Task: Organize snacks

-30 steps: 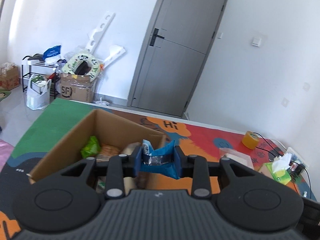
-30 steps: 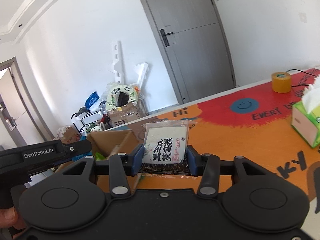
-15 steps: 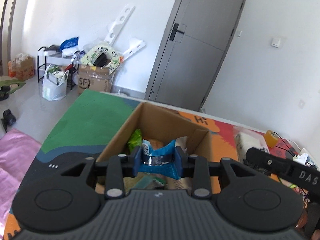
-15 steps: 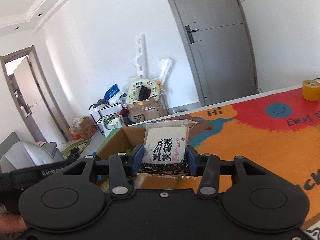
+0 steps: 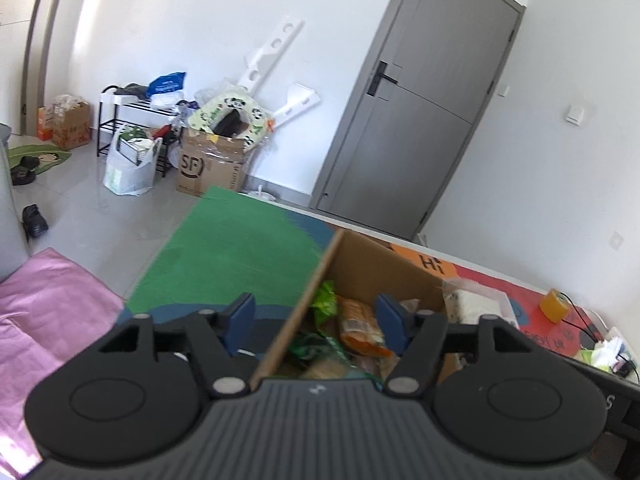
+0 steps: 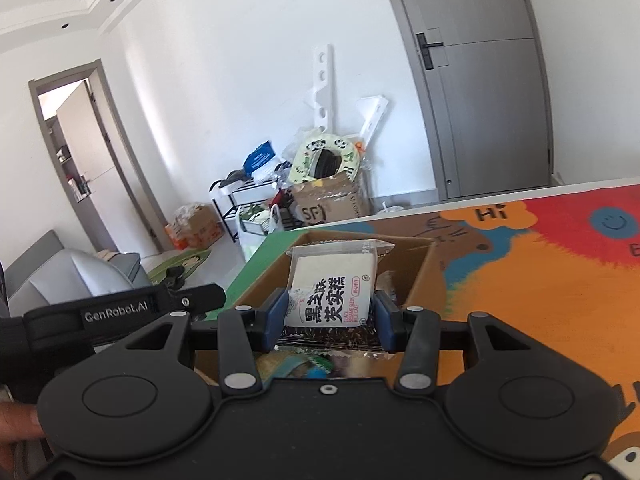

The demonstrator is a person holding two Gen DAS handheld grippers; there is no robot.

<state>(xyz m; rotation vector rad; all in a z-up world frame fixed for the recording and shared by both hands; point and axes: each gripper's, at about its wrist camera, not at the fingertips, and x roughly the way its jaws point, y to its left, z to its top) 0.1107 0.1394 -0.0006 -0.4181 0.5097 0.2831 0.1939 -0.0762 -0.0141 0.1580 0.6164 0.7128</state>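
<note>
An open cardboard box stands on the colourful table mat and holds several snack packs, among them a green one and an orange one. My left gripper is open and empty, its jaws straddling the box's left wall. My right gripper is shut on a white sesame rice cake pack and holds it over the box. The same pack shows at the box's right edge in the left wrist view.
A yellow tape roll and a tissue box sit at the table's right end. The left gripper's body shows at the left of the right wrist view. Boxes, bags and a rack stand by the far wall.
My left gripper has opened and let go of the blue snack pack, which is no longer between its jaws, and has shifted left over the box wall. My right gripper has moved over the box.
</note>
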